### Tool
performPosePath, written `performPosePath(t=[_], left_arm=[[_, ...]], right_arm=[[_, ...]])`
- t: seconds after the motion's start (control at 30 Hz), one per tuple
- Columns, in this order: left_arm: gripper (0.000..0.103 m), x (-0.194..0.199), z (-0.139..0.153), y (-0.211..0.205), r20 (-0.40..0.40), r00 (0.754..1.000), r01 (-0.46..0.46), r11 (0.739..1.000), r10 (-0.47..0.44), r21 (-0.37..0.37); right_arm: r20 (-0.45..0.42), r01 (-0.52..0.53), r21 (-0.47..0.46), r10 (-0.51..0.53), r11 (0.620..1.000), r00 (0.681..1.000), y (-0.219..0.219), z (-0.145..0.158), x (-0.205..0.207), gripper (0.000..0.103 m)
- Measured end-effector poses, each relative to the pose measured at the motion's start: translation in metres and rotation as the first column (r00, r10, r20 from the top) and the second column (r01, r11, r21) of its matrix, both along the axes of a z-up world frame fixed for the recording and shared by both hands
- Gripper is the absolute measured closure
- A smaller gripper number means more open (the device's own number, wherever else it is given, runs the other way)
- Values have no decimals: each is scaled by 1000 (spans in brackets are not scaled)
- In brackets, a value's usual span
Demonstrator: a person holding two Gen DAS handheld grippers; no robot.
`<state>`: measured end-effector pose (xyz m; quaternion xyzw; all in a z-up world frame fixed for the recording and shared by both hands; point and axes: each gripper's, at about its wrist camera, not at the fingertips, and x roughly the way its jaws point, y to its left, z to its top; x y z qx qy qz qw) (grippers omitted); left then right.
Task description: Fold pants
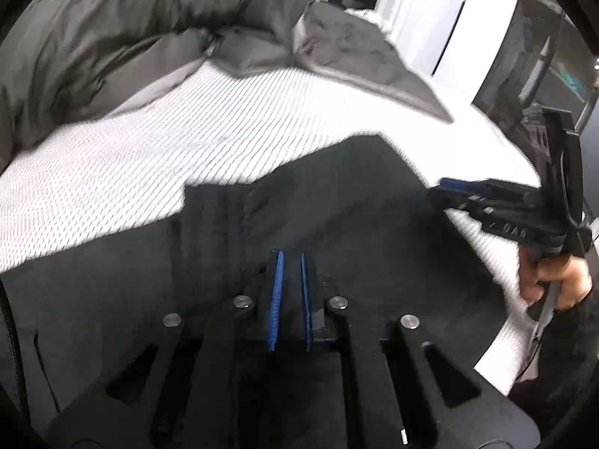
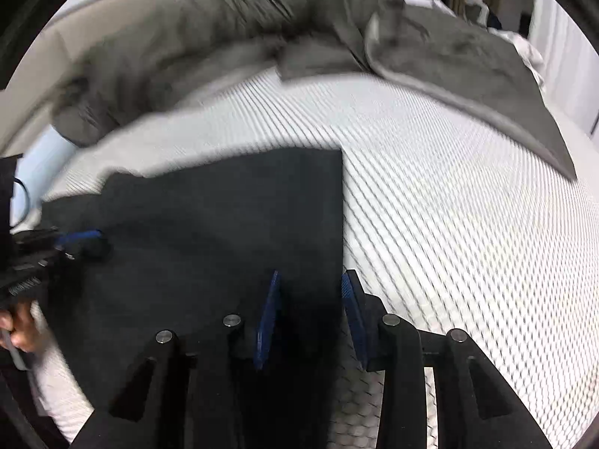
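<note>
Dark pants (image 1: 318, 202) lie folded on a white textured mattress (image 1: 149, 142); they also show in the right wrist view (image 2: 209, 217). My left gripper (image 1: 291, 258) sits low over the pants, jaws nearly closed with a narrow gap, fabric seemingly between the blue pads (image 1: 277, 299). It also shows in the right wrist view (image 2: 80, 239) at the pants' left edge. My right gripper (image 2: 310, 277) is open, jaws straddling the pants' right edge. It shows in the left wrist view (image 1: 445, 187) at the pants' right side, held by a hand (image 1: 554, 280).
A rumpled grey duvet (image 1: 131, 30) lies across the far side of the mattress, with a grey blanket (image 2: 468, 60) spread to the right. White wall panels (image 1: 430, 7) and a dark shelf (image 1: 539, 60) stand beyond the bed.
</note>
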<state>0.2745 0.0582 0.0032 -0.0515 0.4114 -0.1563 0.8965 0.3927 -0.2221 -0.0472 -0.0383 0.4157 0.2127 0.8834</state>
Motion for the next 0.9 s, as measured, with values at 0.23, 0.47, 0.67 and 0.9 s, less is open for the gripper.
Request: performPosePath(t=[0.23,0.47,0.67,0.9], left_arm=[[97,77,-32,-18,-138,990,-29,999,33,34],[101,78,-47,8,-135,989,-67,996,58,-63],[65,17,-3,-8,-54,997,-62,998,62,10],[32,-70,-15,-38,-23,999,-36,999,37,37]], right_arm=[[-80,-124,13,124,992,989,68,-18,39,65],[50,106,-360,-95,927,994,49,-43,58,60],[28,58,-78,-56,995,998,23,2,21,60],[-7,-103,39,103,994,995,37,8,-72,54]])
